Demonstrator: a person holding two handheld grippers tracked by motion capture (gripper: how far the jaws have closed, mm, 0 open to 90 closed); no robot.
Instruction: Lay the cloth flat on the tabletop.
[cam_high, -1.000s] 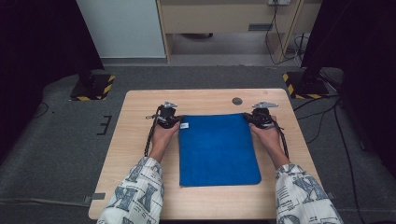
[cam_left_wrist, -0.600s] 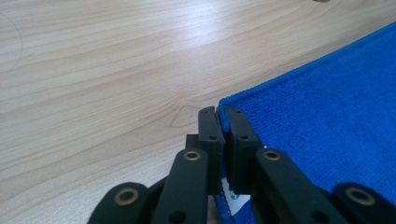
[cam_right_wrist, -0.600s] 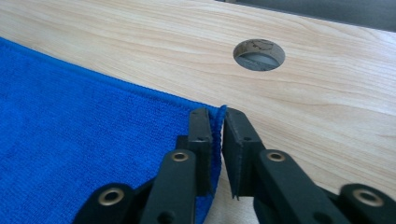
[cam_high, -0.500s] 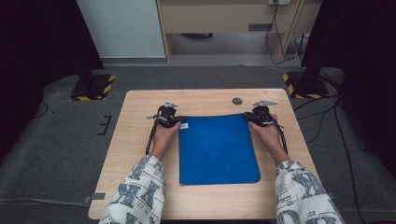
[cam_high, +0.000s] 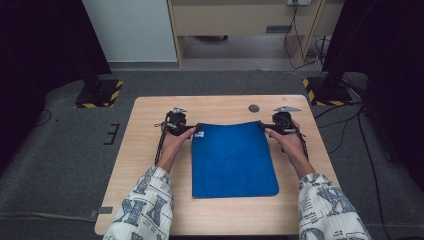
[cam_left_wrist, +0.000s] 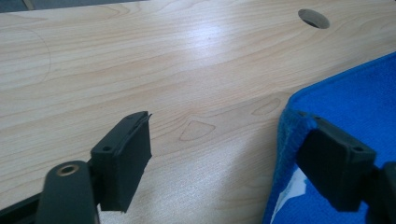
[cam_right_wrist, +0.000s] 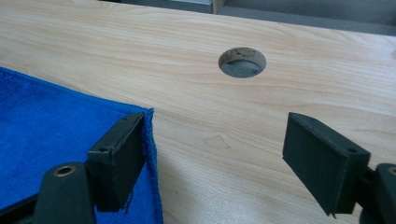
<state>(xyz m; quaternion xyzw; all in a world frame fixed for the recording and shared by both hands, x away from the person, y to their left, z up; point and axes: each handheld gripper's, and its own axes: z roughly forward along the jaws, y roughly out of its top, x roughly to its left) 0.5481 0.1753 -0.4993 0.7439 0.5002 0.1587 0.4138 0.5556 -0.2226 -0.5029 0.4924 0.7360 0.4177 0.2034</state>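
Lying flat, blue cloth (cam_high: 232, 157) has far corners beside each wide-open, empty tool (cam_high: 194, 130).

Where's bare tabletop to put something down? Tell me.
Free: the strip of table beyond the blue cloth, apart from its round hole; the near strip between the sleeves. Crowded: both cloth sides, with left gripper and right gripper open at its far corners.
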